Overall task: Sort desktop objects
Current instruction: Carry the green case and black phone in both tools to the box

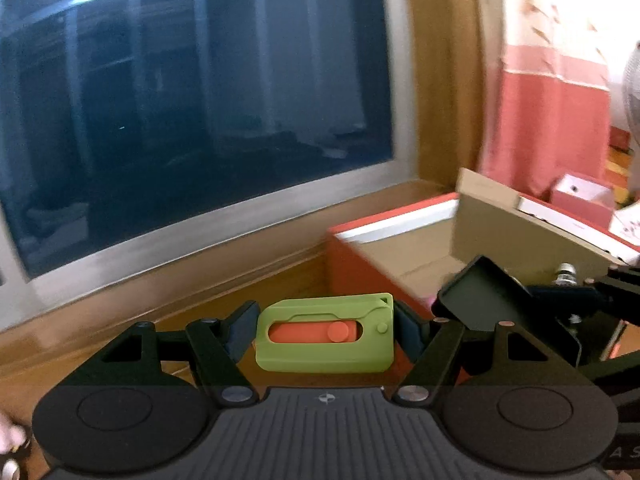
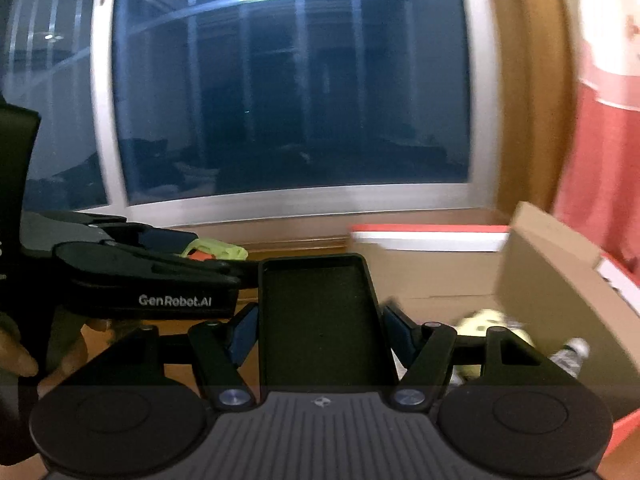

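Here, low in each wrist view, the left gripper (image 1: 325, 334) has its jaws clamped on a green box cutter (image 1: 325, 336) and the right gripper (image 2: 319, 330) on a black tray (image 2: 318, 320). Beyond, at right, the open cardboard box (image 2: 532, 264) waits: carry both level past its rim before letting go.

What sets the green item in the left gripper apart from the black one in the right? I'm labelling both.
The green case is bright, with an orange slider, and lies crosswise; the black tray is plain, hollow and points lengthwise away. Both are flat, rounded rectangles, each clamped between the pads of a gripper, left and right.
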Demonstrator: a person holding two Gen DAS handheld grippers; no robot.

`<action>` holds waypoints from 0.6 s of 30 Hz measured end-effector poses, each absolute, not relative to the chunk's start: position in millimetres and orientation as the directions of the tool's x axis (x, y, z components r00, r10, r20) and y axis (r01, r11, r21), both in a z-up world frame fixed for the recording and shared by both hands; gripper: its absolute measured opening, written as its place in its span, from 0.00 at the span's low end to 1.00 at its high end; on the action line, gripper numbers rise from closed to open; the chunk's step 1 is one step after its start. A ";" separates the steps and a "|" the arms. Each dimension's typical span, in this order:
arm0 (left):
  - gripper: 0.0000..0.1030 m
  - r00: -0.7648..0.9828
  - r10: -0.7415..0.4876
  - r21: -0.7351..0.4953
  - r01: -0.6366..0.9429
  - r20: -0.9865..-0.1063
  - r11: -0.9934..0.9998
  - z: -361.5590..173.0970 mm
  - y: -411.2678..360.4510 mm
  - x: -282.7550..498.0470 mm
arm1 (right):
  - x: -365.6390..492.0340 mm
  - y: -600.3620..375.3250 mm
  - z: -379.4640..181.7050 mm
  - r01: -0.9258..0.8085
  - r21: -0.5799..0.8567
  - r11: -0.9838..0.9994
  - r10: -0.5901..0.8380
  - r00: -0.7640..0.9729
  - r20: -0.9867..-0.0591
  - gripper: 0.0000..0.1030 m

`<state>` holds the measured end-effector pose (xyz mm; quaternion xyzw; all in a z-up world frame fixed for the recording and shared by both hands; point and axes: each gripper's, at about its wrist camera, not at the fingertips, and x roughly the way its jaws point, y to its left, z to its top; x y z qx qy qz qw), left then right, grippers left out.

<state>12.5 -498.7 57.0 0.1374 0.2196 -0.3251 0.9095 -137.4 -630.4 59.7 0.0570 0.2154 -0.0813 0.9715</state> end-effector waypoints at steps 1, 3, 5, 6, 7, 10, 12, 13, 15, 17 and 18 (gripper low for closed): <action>0.68 0.683 -0.541 0.107 0.663 -0.490 0.741 56.7 -508.4 11.5 | -140.4 -638.1 59.9 0.200 0.073 0.977 -0.150 0.891 -0.428 0.66; 0.68 0.664 -0.560 0.097 0.683 -0.495 0.724 58.7 -529.1 6.0 | -145.1 -653.4 58.9 0.235 0.067 0.970 -0.184 0.881 -0.435 0.66; 0.68 0.650 -0.572 0.090 0.696 -0.501 0.712 58.0 -546.3 3.4 | -149.6 -669.0 56.7 0.268 0.062 0.961 -0.214 0.869 -0.446 0.66; 0.68 0.641 -0.578 0.087 0.704 -0.505 0.705 57.1 -554.4 2.0 | -152.2 -676.7 55.2 0.287 0.060 0.956 -0.230 0.862 -0.453 0.67; 0.68 0.634 -0.581 0.083 0.708 -0.510 0.701 56.0 -562.2 0.6 | -154.6 -684.1 53.7 0.305 0.059 0.950 -0.246 0.854 -0.459 0.67; 0.68 0.615 -0.589 0.064 0.718 -0.524 0.693 54.0 -576.4 0.5 | -160.7 -703.3 50.3 0.343 0.064 0.937 -0.273 0.837 -0.474 0.67; 0.68 0.601 -0.592 0.051 0.724 -0.536 0.688 51.9 -585.3 0.0 | -162.6 -712.7 48.3 0.357 0.060 0.932 -0.285 0.827 -0.485 0.67; 0.68 0.597 -0.592 0.048 0.725 -0.542 0.687 50.8 -589.3 -0.2 | -160.1 -714.1 48.4 0.361 0.055 0.931 -0.290 0.823 -0.489 0.67; 0.68 0.594 -0.588 0.047 0.725 -0.549 0.687 48.7 -595.9 -0.5 | -158.1 -717.6 47.5 0.371 0.043 0.928 -0.302 0.813 -0.497 0.67; 0.68 0.586 -0.590 0.042 0.728 -0.556 0.684 46.8 -602.2 0.2 | -157.8 -723.8 45.4 0.382 0.044 0.923 -0.309 0.804 -0.509 0.67; 0.68 0.585 -0.589 0.042 0.729 -0.558 0.683 46.2 -604.7 0.3 | -157.5 -725.7 45.0 0.386 0.044 0.921 -0.311 0.800 -0.513 0.67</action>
